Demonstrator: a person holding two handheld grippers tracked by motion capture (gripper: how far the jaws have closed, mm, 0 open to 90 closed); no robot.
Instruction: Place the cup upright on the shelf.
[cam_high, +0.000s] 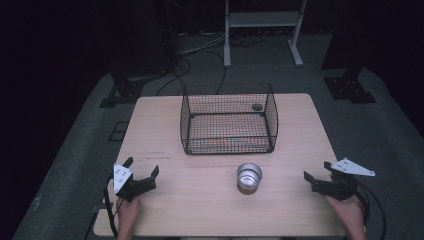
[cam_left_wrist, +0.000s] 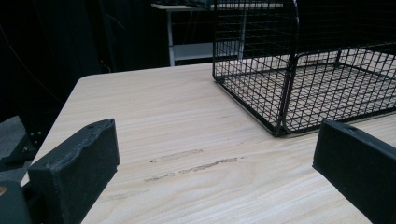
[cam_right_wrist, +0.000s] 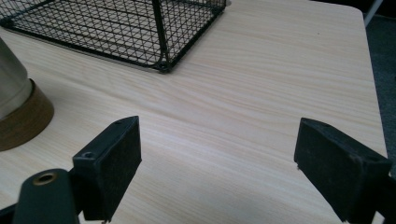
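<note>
A shiny metal cup (cam_high: 249, 177) with a brown base stands upright near the empty wire basket (cam_high: 228, 120), between the wide-open, empty-jawed left gripper (cam_high: 142, 167) and right gripper (cam_high: 317, 170).

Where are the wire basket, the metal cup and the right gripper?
wire basket (cam_high: 228, 142): high view, front wall of the mesh.
metal cup (cam_high: 249, 172): high view, shiny inside of the open top.
right gripper (cam_high: 317, 173): high view, gap midway between its open jaw tips.
</note>
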